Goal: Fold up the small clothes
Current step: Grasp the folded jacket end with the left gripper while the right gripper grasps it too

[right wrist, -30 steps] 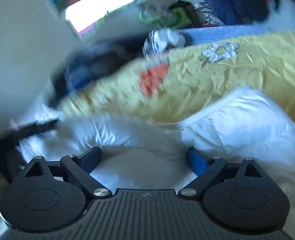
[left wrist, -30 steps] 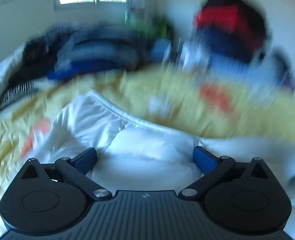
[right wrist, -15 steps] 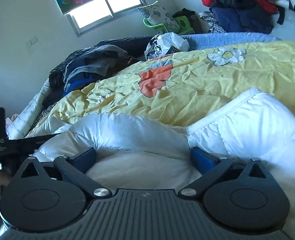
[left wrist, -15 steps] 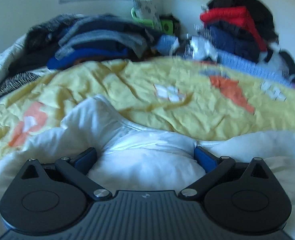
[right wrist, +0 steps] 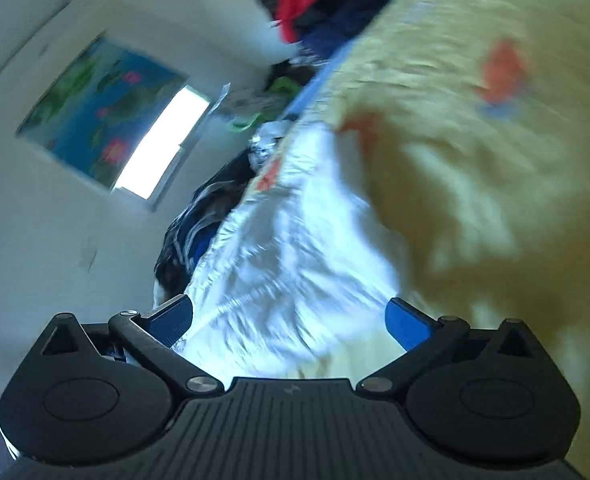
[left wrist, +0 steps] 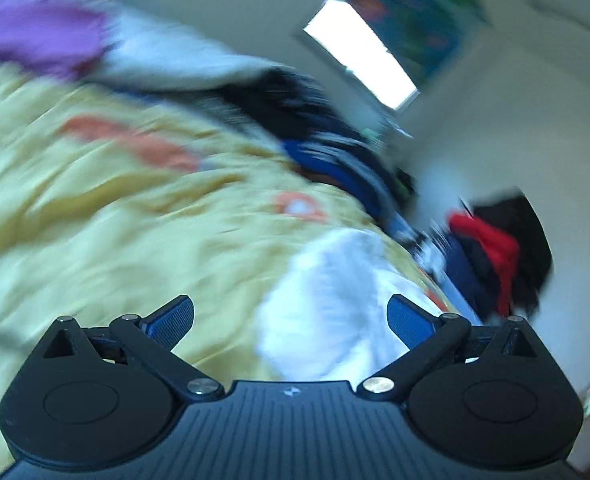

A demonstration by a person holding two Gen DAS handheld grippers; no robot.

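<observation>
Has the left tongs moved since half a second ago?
Yes. The left tongs have swung and rolled: the window, then level at the top left of the left wrist view, now sits tilted towards the upper right, everything blurred.

A yellow bedspread with orange patches covers the bed and fills much of both views, badly blurred. Along its far edge lies a heap of dark and blue clothes. A second pile with a red item on dark garments sits against the white wall. A purple cloth lies beside a pale one at the far left of the left wrist view. On the wall, a bright window sits just under a blue blind printed with green leaves and pink flowers. Something bright green shows near the window, too blurred to identify.
</observation>
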